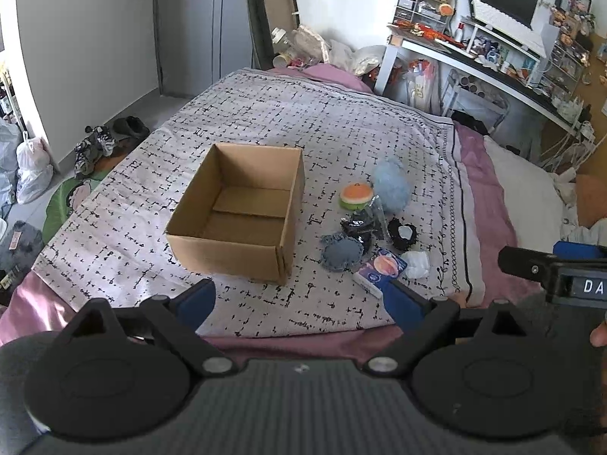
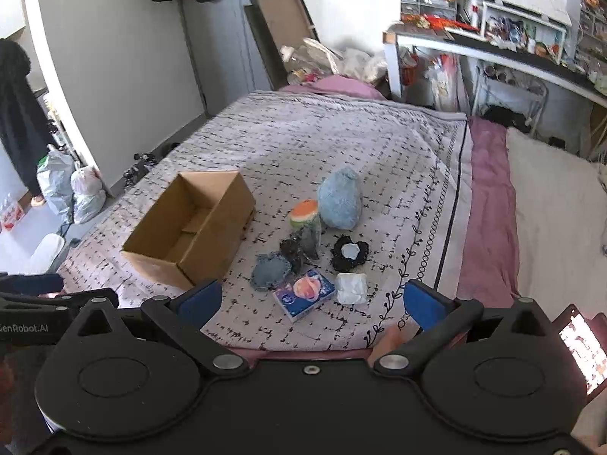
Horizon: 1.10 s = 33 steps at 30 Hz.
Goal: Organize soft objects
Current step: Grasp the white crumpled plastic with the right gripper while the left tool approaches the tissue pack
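Both your grippers hang wide and empty at the bed's near edge.

Beyond your right gripper lie the blue plush and burger toy; the cardboard box sits beyond your left gripper.

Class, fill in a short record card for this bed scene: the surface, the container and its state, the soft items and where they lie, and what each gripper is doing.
surface: bedspread with black dash pattern
container: cardboard box, open, nothing visible inside
items: blue plush toy, burger-shaped toy, denim heart cushion, black scrunchie, white cloth wad, printed packet
item position: all clustered on the bedspread, right of the box, outside it
left gripper: open, holding nothing
right gripper: open, holding nothing
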Tool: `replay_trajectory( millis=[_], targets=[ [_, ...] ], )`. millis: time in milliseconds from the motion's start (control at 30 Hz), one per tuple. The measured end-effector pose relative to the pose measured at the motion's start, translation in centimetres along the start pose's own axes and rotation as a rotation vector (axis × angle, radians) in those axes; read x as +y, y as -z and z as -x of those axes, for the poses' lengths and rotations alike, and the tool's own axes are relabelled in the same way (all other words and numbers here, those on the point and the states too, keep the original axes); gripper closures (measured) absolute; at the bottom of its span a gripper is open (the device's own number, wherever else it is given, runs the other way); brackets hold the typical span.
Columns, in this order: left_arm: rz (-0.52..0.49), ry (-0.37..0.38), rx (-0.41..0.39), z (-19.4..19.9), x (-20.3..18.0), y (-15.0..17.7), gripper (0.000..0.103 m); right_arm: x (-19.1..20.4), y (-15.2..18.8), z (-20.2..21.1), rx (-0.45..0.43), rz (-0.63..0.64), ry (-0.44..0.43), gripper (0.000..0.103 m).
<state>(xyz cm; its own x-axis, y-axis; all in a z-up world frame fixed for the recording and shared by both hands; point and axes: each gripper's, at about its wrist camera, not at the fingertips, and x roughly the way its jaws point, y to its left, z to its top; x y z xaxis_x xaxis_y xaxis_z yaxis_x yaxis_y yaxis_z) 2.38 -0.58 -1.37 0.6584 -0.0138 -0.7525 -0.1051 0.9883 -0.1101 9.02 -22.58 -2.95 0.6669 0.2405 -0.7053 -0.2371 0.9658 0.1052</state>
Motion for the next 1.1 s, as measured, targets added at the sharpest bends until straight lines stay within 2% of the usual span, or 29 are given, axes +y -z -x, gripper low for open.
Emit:
replay_trajectory(
  millis=[167, 333, 467, 700, 1100],
  targets=[
    [0.039, 0.002, 0.040, -2.9, 0.0, -0.5, 0.009, -0.9, -0.5, -2.7, 0.037, -0.049, 0.008, 0.000],
    [0.037, 0.029, 0.056, -5.0, -0.8, -1.2, 0.011, -2.8, -1.4, -5.7, 0.080, -0.160, 0.020, 0.000],
    [0.031, 0.050, 0.069, -6.7, -1.7, -1.9, 0.011, -4.1, -1.6, -9.3, 0.163, -0.256, -0.005, 0.002],
    [0.019, 0.093, 0.130, -10.7, -3.6, -2.2, 0.013, -5.7, -1.9, -14.0, 0.255, -0.361, 0.008, 0.009],
    [0.015, 0.123, 0.227, -17.9, -6.4, -1.7, 0.018, -8.0, -0.5, -20.9, 0.393, -0.521, 0.042, 0.012]
  ],
)
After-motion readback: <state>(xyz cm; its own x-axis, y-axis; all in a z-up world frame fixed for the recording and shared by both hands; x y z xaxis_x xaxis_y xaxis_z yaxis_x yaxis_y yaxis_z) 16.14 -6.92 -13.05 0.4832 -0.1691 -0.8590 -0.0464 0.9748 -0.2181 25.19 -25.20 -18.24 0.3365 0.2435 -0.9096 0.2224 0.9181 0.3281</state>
